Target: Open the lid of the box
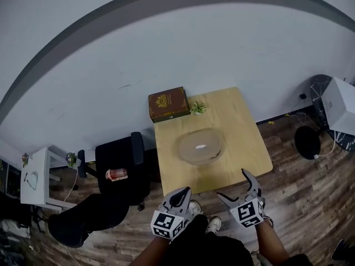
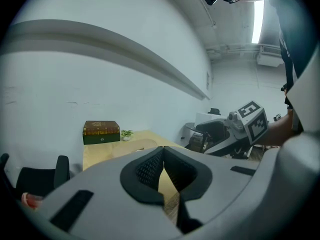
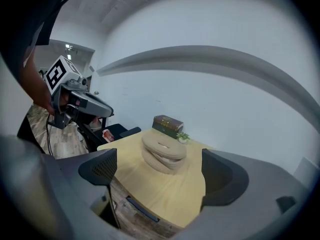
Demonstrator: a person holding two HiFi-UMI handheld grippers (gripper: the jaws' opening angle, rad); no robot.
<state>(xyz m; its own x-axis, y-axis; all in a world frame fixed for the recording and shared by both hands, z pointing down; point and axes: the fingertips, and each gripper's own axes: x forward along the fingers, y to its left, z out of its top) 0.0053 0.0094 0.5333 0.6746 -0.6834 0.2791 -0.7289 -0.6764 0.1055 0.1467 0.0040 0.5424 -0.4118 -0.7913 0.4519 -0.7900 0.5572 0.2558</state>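
A round, beige woven box (image 1: 199,147) with its lid on sits mid-table on the light wooden table (image 1: 244,140); it also shows in the right gripper view (image 3: 164,151). A brown ornate box (image 1: 168,104) lies closed at the table's far left corner, against the wall. Both grippers hang short of the table's near edge, touching nothing. My left gripper (image 1: 184,193) has its pads pressed together and empty (image 2: 162,154). My right gripper (image 1: 233,184) stands wide open, the round box framed far ahead between its jaws (image 3: 160,171).
A small potted plant (image 1: 197,108) stands beside the brown box. A black office chair (image 1: 119,168) with a red object (image 1: 117,174) on it is left of the table. A white side table (image 1: 36,176) is farther left, a white unit (image 1: 339,105) at right.
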